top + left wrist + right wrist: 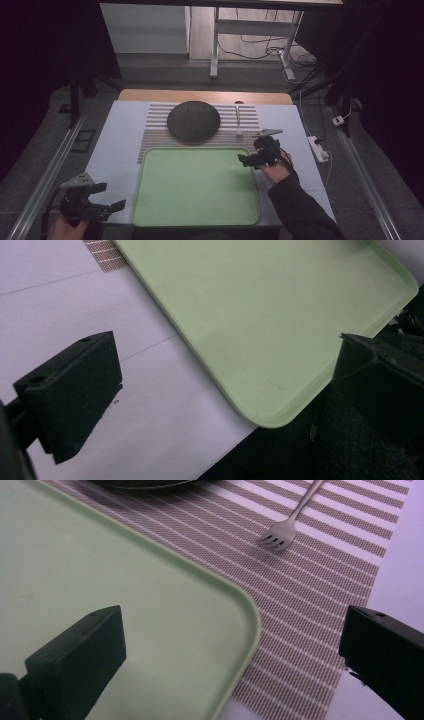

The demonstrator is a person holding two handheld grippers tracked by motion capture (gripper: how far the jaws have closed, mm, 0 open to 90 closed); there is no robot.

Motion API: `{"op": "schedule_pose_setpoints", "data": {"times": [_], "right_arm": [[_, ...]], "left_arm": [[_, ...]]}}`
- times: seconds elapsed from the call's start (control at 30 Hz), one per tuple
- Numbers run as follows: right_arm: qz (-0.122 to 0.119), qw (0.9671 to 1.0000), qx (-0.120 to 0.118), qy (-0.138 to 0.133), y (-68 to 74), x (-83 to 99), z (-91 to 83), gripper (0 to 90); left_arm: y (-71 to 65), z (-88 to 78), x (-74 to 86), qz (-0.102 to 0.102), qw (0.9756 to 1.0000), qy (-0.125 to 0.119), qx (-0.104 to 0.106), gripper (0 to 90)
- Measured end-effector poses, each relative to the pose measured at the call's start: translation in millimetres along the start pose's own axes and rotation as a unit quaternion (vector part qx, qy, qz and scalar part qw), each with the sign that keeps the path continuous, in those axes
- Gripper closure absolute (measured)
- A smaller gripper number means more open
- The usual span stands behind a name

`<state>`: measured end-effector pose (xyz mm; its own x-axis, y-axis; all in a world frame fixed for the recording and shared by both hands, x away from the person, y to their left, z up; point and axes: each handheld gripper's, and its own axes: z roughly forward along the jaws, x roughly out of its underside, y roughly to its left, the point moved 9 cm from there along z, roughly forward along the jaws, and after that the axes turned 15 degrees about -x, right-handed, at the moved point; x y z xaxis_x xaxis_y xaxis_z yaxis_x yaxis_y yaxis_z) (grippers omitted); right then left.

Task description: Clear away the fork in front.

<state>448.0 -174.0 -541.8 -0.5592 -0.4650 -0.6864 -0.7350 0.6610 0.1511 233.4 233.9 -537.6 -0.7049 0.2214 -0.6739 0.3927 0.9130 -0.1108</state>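
A pale green tray lies bare on the white table, its near edge at the front. Behind it a dark round plate rests on a striped placemat, with a metal fork to its right. My left gripper hovers open at the tray's near left corner, nothing between its jaws. My right gripper hangs open over the tray's far right corner. In the right gripper view the fork lies ahead on the placemat, tines toward me.
A white power strip with a cable lies on the floor to the table's right. Metal rails run along both sides of the table. Desk legs and cables stand behind the table.
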Motion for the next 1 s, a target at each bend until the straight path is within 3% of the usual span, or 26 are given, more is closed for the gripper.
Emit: {"op": "schedule_pose_setpoints", "data": {"times": [0.5,0.73,0.83,1.0], "right_arm": [[0.01,0.9998,0.019,0.002,-31.3,-21.3,31.2,0.0],[-0.001,0.9993,0.034,0.015,-40.3,-26.9,45.2,3.5],[-0.043,0.9967,0.057,0.038,-44.8,-27.9,52.6,17.1],[-0.086,0.9913,0.073,0.068,-48.9,-28.1,57.3,40.5]], "left_arm": [[0.1,-0.3,0.0,-0.001,1.0,-0.001,0.003,0.0],[0.3,-0.8,-0.2,-0.003,1.0,-0.003,0.008,0.0],[0.1,-0.9,-0.2,-0.002,0.9999,-0.003,0.009,0.0],[0.1,-0.9,-0.3,-0.003,0.9999,-0.004,0.011,0.0]]}}
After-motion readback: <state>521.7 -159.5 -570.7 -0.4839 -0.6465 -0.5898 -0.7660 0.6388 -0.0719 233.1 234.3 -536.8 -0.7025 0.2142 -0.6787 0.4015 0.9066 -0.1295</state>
